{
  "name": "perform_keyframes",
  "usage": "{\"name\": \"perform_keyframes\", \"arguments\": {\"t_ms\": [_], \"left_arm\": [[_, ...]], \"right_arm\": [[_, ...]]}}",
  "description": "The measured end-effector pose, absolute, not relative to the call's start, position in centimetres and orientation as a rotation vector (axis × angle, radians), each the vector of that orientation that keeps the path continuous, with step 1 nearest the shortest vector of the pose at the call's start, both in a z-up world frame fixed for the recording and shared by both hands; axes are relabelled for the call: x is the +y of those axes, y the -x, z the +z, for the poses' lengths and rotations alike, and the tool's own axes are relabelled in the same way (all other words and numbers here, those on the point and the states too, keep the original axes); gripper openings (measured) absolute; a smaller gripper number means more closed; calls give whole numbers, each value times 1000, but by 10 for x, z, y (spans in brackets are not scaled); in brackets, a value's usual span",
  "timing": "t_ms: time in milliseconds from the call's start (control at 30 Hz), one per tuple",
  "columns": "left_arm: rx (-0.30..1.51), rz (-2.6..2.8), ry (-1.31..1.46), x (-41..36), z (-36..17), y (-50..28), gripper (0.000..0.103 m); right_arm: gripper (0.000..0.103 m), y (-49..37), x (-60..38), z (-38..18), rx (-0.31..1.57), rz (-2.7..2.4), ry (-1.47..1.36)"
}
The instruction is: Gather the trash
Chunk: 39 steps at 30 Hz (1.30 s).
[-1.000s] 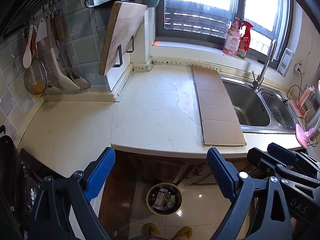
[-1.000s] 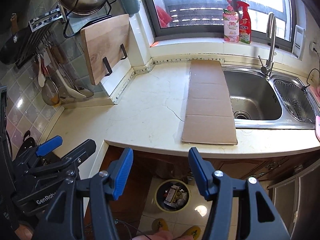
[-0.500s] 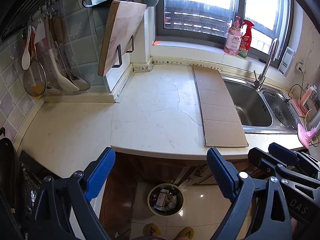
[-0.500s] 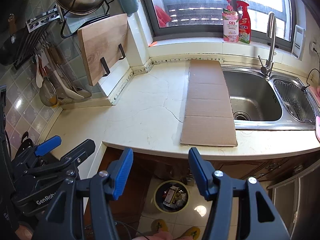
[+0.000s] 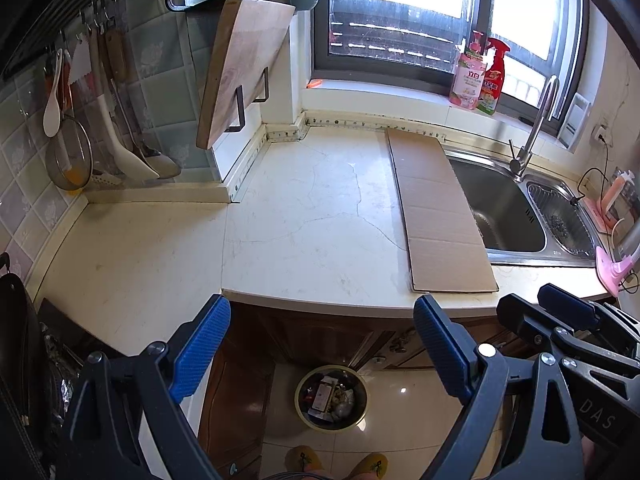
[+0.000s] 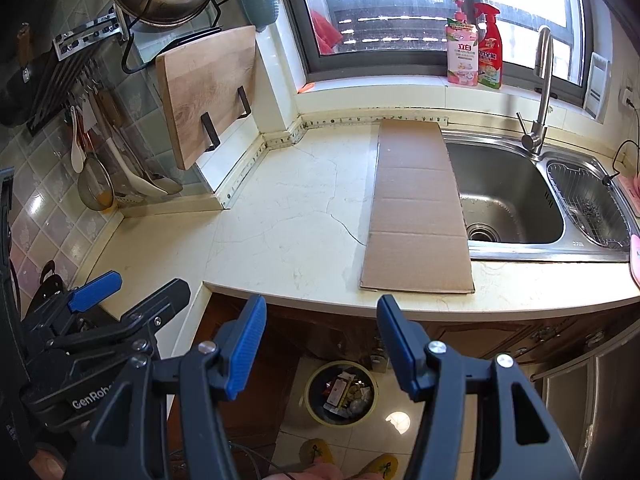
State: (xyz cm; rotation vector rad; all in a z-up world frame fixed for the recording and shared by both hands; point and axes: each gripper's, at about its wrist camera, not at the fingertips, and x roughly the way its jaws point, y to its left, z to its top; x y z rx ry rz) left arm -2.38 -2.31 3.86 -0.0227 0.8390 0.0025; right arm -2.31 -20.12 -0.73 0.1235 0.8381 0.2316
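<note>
Apparently we are nearly done: the trash sits in the bin (image 5: 331, 400) at lower centre, on the floor. Only a cardboard sheet (image 6: 418, 208) lies on the counter (image 5: 312, 216). Our left gripper (image 5: 320, 344) and right gripper (image 6: 320, 338) hang released, empty.

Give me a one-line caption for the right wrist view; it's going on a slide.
Open right tool poised above a floor trash bin, with a cardboard strip lying on the countertop beside the sink.
</note>
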Motion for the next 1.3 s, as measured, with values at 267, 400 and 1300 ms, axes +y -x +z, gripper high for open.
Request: {"name": "perform_keyframes", "arguments": {"t_ms": [267, 400, 1300], "left_arm": [[851, 0, 29, -19, 34, 25, 91], [860, 5, 23, -19, 31, 24, 91], [867, 6, 29, -10, 31, 23, 91]], "right_arm": [[58, 22, -202, -9, 843, 236, -116], [58, 23, -201, -11, 847, 238, -112], [58, 24, -192, -17, 853, 240, -107]]}}
